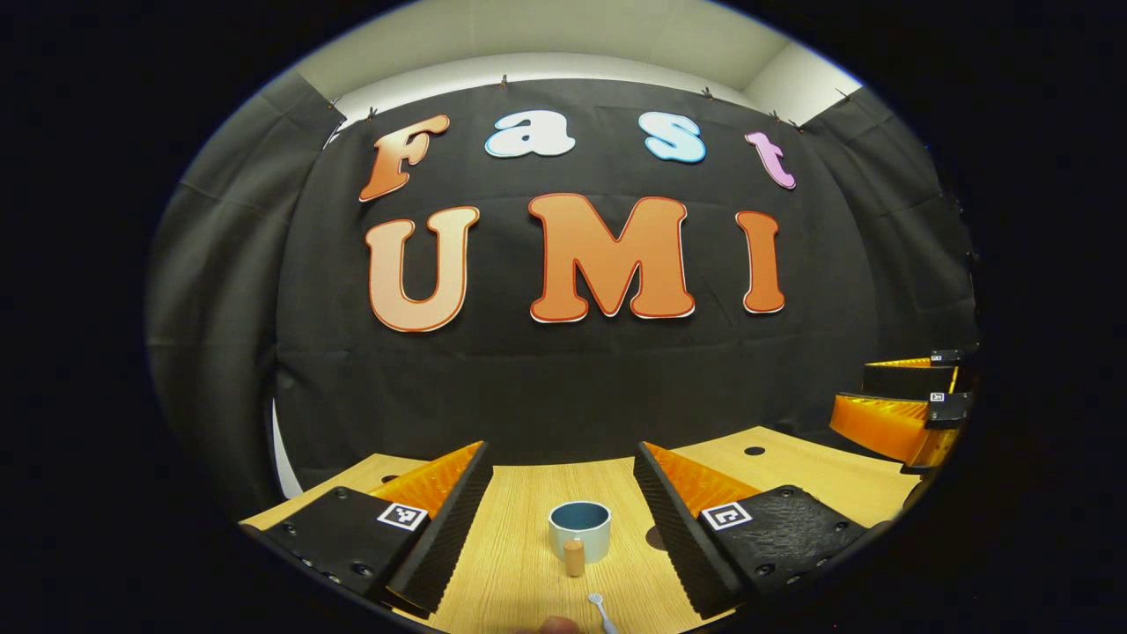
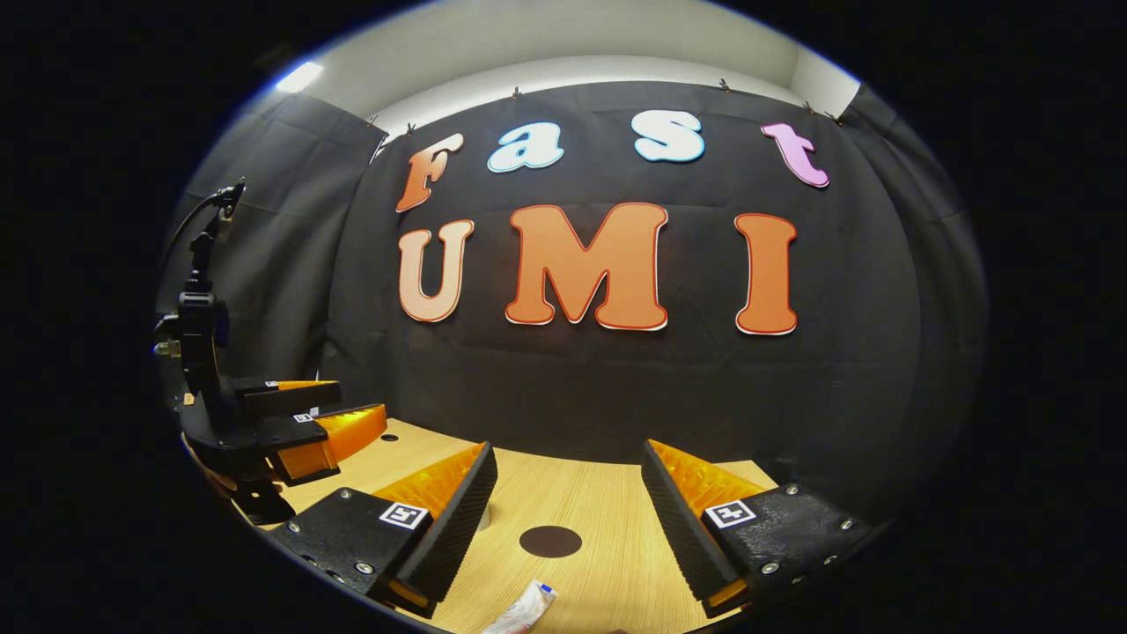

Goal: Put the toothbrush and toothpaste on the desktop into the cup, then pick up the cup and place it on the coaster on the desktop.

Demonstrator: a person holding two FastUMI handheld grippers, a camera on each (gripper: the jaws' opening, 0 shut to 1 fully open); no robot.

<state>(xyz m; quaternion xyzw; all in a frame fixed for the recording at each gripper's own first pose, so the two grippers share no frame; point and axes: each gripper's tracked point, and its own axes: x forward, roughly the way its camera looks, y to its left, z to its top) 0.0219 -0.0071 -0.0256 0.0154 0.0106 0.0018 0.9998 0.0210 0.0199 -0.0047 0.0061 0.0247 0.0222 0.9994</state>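
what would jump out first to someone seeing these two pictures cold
In the left gripper view, a pale cup with a wooden handle stands on the wooden desktop between the open left tool fingers, a toothbrush lying just nearer. In the right gripper view, a dark round coaster lies between the open right tool fingers, with the toothpaste tube at the bottom edge.

No words or numbers are legible: square black-and-white marker tags (image 1: 402, 516) on the left gripper (image 1: 562, 449) and right gripper (image 2: 568, 445) bear patterns only, and the print on the toothpaste tube (image 2: 524, 609) is blurred.
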